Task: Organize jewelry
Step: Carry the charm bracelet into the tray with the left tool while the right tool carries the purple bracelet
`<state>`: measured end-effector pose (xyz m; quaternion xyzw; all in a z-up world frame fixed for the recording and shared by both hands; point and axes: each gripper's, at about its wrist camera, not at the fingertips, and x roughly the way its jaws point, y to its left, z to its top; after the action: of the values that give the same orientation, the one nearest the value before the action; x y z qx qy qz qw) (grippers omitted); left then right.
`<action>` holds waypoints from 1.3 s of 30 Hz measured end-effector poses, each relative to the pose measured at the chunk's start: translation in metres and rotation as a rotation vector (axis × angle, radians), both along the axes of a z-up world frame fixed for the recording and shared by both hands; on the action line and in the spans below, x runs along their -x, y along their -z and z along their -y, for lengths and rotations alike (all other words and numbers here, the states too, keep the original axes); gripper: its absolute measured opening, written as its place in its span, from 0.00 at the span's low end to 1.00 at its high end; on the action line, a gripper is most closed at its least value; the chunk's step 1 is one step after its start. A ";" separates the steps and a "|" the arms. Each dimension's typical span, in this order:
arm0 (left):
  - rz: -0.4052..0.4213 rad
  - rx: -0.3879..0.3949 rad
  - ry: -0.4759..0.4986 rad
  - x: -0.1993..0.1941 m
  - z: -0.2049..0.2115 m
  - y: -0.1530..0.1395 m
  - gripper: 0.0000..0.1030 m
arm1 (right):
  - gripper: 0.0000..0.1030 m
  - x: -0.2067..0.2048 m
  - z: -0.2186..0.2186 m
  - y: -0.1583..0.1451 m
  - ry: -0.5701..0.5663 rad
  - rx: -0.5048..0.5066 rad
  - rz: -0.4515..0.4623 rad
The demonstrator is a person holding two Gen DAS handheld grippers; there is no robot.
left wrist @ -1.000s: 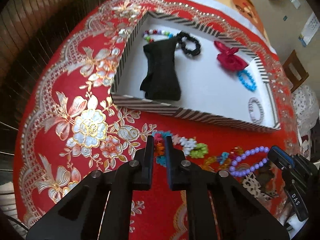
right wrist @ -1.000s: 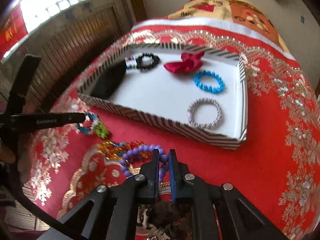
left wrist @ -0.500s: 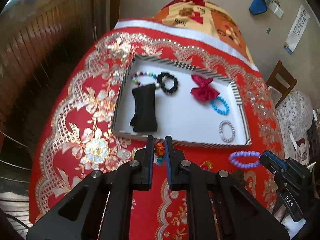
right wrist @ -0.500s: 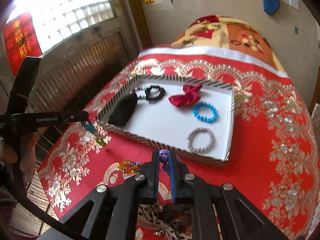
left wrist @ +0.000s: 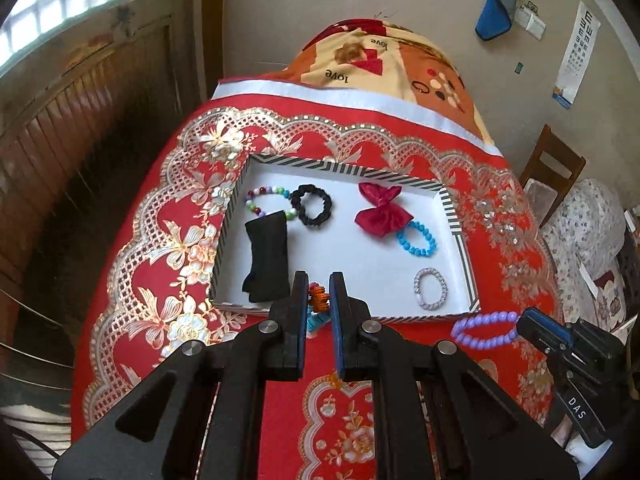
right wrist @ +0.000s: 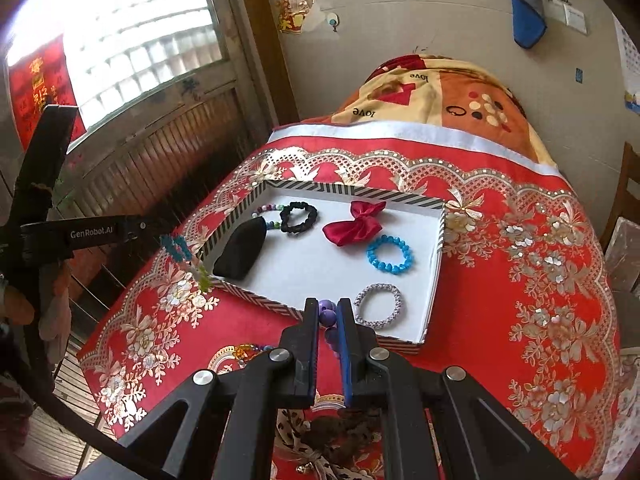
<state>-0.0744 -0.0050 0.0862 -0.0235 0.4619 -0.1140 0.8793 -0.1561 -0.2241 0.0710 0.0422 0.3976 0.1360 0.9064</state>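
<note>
The striped-rim tray sits in the middle of both frames on the red and gold cloth of the bench, and it already holds six things. At its left a black pouch lies partly over a multicoloured bead bracelet. A black scrunchie sits beside that, touching or nearly touching it. A red bow is right of centre, a blue bead bracelet lies just below the bow, and a silver bracelet is near the tray's lower right corner.

Two pieces are in transit. The left hand-held gripper is closed to a narrow gap on a colourful bead strand, orange and turquoise, held off the cloth at the tray's near edge. In the right wrist view the strand dangles at the left of the frame. The right hand-held gripper is likewise pinched almost closed on a purple bead bracelet, which hangs in front of the tray's near rim.

Judging by this, the sorting looks well past halfway. Both carried pieces have yet to be set down on the open white floor in the tray's centre. More items remain on the cloth at the bottom of the right wrist view: a small cluster of amber and coloured beads, and a leopard-print fabric piece with something dark and fuzzy on it, too obscured to identify.
</note>
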 end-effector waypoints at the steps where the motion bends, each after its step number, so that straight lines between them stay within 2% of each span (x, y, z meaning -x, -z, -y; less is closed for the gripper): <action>1: 0.002 -0.001 0.001 0.000 0.001 0.000 0.09 | 0.08 0.000 0.000 0.000 -0.001 -0.001 0.001; 11: 0.009 -0.014 0.014 -0.009 0.016 -0.001 0.09 | 0.08 -0.004 0.001 -0.006 -0.008 0.005 0.007; 21: -0.014 -0.027 0.017 -0.031 0.028 0.010 0.09 | 0.08 -0.026 0.000 -0.007 -0.002 0.004 0.006; 31: -0.067 -0.043 0.022 -0.059 0.032 0.036 0.09 | 0.08 -0.061 -0.012 0.016 -0.021 -0.024 -0.055; 39: -0.113 -0.066 0.031 -0.080 0.035 0.063 0.09 | 0.08 -0.092 -0.042 0.039 -0.090 -0.053 -0.116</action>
<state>0.0058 -0.0398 0.0236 0.0063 0.5148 -0.1108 0.8501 -0.0641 -0.1819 0.0320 0.0562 0.4472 0.1845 0.8734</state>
